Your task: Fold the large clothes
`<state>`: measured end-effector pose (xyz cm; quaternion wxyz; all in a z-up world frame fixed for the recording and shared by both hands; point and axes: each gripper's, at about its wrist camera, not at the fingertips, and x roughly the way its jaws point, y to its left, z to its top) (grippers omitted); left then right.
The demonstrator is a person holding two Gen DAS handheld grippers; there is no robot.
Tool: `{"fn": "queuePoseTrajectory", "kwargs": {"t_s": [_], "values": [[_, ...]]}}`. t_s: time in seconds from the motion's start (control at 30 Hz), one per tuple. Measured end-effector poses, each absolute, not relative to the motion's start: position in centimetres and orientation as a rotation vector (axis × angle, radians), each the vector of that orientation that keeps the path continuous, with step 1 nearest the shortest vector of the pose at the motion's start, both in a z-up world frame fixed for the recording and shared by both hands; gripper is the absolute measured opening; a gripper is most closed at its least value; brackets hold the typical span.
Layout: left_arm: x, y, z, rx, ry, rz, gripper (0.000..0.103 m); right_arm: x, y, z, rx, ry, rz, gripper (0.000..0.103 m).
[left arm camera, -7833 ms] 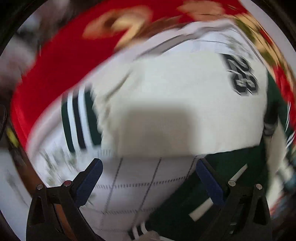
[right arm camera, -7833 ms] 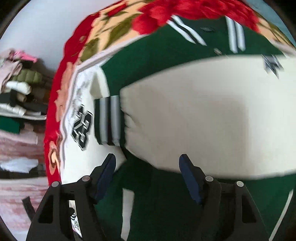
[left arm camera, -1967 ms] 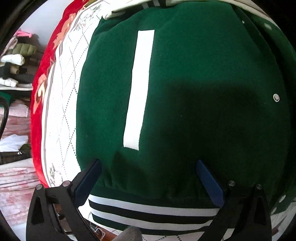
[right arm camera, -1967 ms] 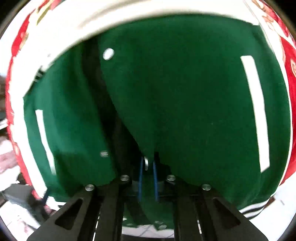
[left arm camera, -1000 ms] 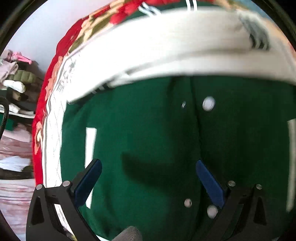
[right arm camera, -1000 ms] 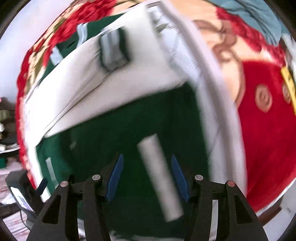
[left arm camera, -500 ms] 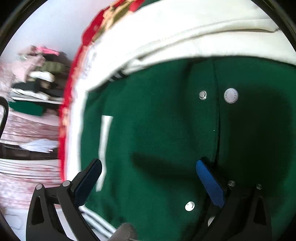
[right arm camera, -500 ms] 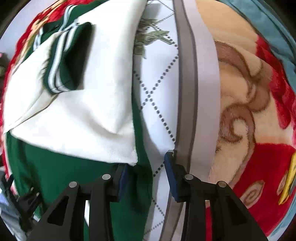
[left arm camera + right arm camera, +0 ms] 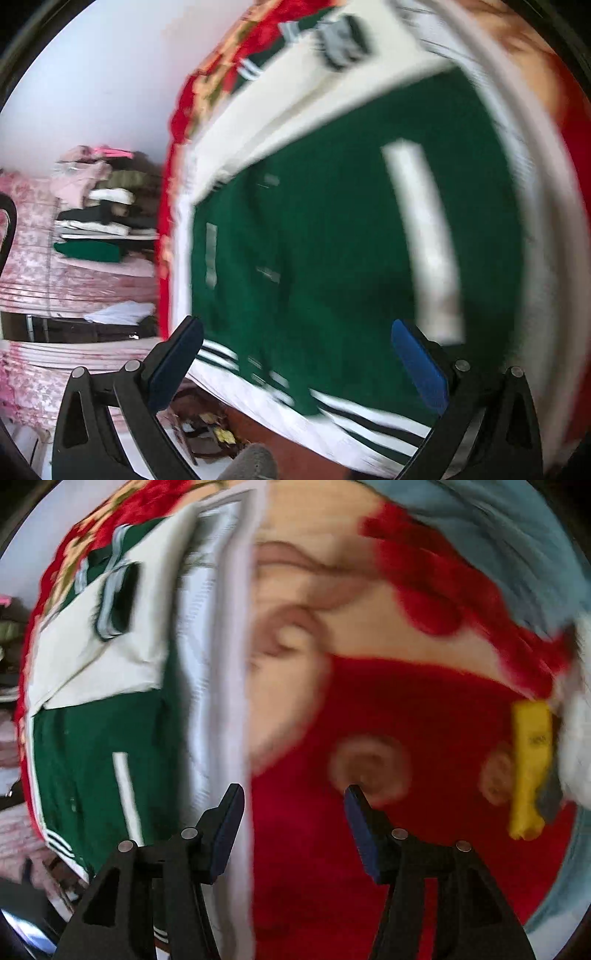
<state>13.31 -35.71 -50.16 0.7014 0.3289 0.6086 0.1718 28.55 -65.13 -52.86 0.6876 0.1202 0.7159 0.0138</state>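
Left wrist view is motion-blurred: I see the left gripper (image 9: 299, 363) with its jaws spread wide and nothing between the blue pads (image 9: 419, 363). Beyond it the jacket (image 9: 332, 258) lies on the white sheet (image 9: 181, 236), which covers the red blanket (image 9: 168, 184). The jacket's green body faces up, with a white stripe (image 9: 424, 240) on the right panel and a striped hem (image 9: 354, 410) along the near edge. A cream sleeve (image 9: 295, 110) lies folded across the far part, its striped cuff (image 9: 343, 37) at the top. A stack of clothes (image 9: 99, 210) sits off to the left, apart from the bed. In the right wrist view, I see the right gripper (image 9: 295, 827) with jaws parted and empty, over the blanket (image 9: 424, 716) just beside the sheet's edge (image 9: 229, 664). The jacket (image 9: 92, 746) lies to its left. A yellow object (image 9: 530, 768), too blurred to identify, rests at far right.
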Motion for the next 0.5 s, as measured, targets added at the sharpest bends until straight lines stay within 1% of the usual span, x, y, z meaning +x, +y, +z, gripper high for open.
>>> {"fn": "queuePoseTrajectory", "kwargs": {"t_s": [0.2,0.27,0.37,0.4,0.43,0.5], "values": [[10.9,-40.5,-53.7,0.78,1.377,0.417,0.103,26.0,-70.2,-53.0,0.297,1.626,-0.088,0.058],[11.3,-40.2,-54.6,0.793,1.38,0.437,0.103,25.7,-71.3,-52.8,0.294,1.621,-0.105,0.058],[11.3,-40.1,-53.3,0.74,1.382,0.431,0.103,25.4,-71.2,-52.9,0.301,1.626,-0.111,0.058],[10.1,-42.0,-52.7,0.721,1.389,0.429,0.103,25.6,-70.4,-53.1,0.314,1.627,-0.105,0.058],[10.0,-41.8,-52.2,0.689,1.41,0.412,0.103,25.5,-70.4,-53.0,0.315,1.627,-0.101,0.058],[9.9,-42.6,-52.4,0.685,1.405,0.409,0.103,25.6,-69.7,-53.1,0.308,1.629,-0.099,0.058]]}}
